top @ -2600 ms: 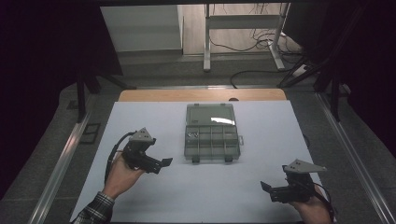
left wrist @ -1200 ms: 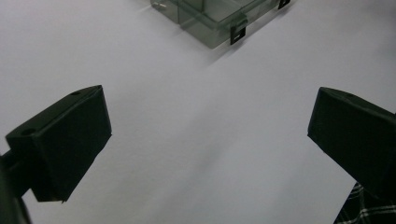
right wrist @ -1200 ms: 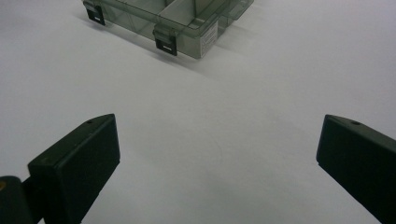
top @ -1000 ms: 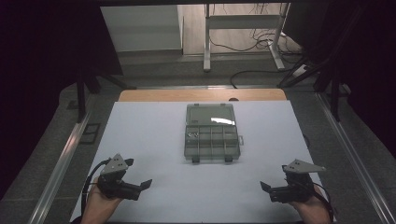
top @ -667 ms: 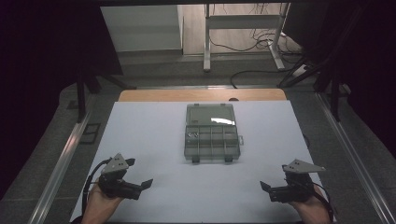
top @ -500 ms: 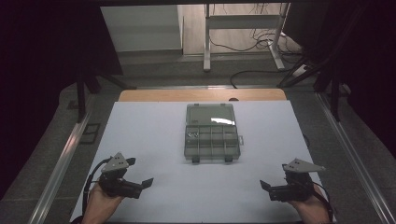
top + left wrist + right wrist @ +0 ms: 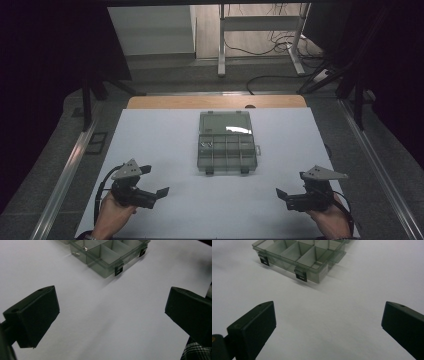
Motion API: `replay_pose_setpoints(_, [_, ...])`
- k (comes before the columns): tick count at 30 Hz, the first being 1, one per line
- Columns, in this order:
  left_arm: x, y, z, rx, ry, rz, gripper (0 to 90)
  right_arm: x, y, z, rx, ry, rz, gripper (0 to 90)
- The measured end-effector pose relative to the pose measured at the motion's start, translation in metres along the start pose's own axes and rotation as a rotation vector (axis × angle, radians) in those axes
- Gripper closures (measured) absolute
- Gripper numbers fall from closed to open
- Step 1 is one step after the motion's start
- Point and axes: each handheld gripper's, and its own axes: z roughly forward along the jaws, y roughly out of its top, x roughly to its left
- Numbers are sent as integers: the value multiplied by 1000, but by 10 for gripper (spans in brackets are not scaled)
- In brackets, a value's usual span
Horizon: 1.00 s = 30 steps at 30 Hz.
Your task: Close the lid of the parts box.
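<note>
Here the clear grey plastic compartment box [image 7: 227, 143] sits mid-table, far from the left gripper [image 7: 152, 186] and right gripper [image 7: 286, 196], both wide open and empty; a clumsy push at its latches could slide it.

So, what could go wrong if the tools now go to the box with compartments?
1. The clear compartment box lies loose on the white table, so a push from one tool alone may slide it.
2. Its two black latches are small; wide-open jaws of the right tool or left tool may miss them.
</note>
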Motion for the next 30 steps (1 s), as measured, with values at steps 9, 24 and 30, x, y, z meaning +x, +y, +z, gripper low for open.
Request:
replay_pose_setpoints(9, [3,7,11,-7,-5,2,0,-1,13,2,-13,-39,-4,0])
replay_pose_setpoints(24, [13,30,36,33,6,23,0,-5,27,12,3,-70,-41,0])
replay_pose_setpoints(30, [15,38,45,52,20,49,0,-6,33,17,-7,-52,-36,0])
